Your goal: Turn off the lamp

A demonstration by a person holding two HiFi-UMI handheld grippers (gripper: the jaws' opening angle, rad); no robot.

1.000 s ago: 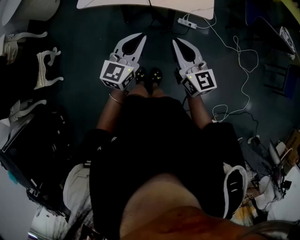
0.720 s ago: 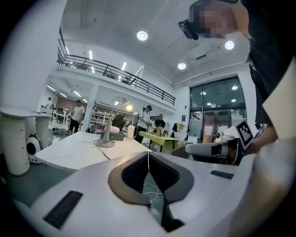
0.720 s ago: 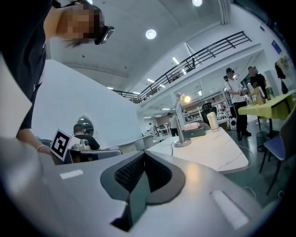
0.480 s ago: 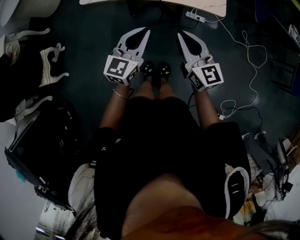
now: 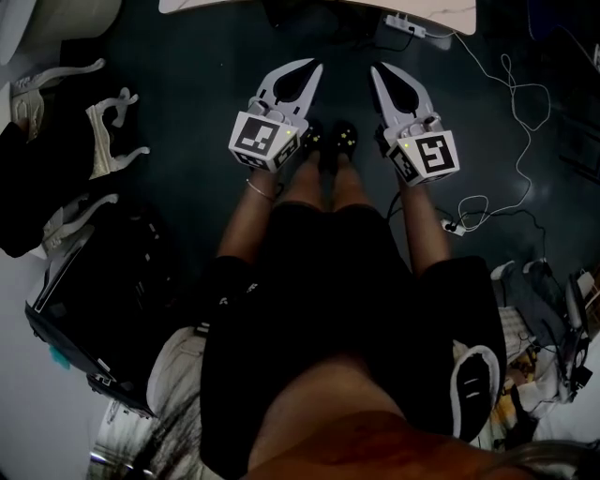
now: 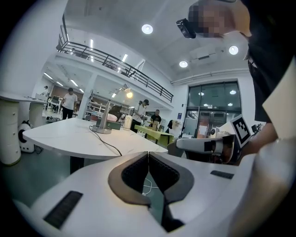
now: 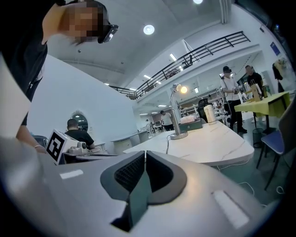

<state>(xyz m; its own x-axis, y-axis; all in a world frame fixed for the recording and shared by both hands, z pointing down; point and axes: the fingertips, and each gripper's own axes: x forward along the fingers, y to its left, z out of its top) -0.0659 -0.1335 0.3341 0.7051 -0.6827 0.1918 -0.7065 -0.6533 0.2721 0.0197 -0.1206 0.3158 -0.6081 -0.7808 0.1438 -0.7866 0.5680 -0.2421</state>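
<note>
The desk lamp stands on a white table (image 6: 69, 139) ahead of me, with a round metal base (image 6: 101, 130), a bent arm and a lit head (image 6: 128, 94). The right gripper view shows the same lamp base (image 7: 178, 135) and the glowing lamp head (image 7: 183, 89). My left gripper (image 6: 148, 152) is shut with nothing in it and is well short of the table. My right gripper (image 7: 145, 152) is also shut and holds nothing. In the head view the left gripper (image 5: 314, 66) and the right gripper (image 5: 375, 67) hang side by side over the dark floor, pointing at the table's edge (image 5: 309, 5).
A lamp cord (image 6: 108, 143) trails over the tabletop. A power strip (image 5: 410, 25) and a white cable (image 5: 506, 112) lie on the floor at the right. White parts (image 5: 112, 131) and a black case (image 5: 84, 309) sit at the left. People stand by a green table (image 6: 152, 132) behind.
Both grippers have sunk a little and drifted right in the head view, still shut. The table's edge has slid toward the top of the picture.
</note>
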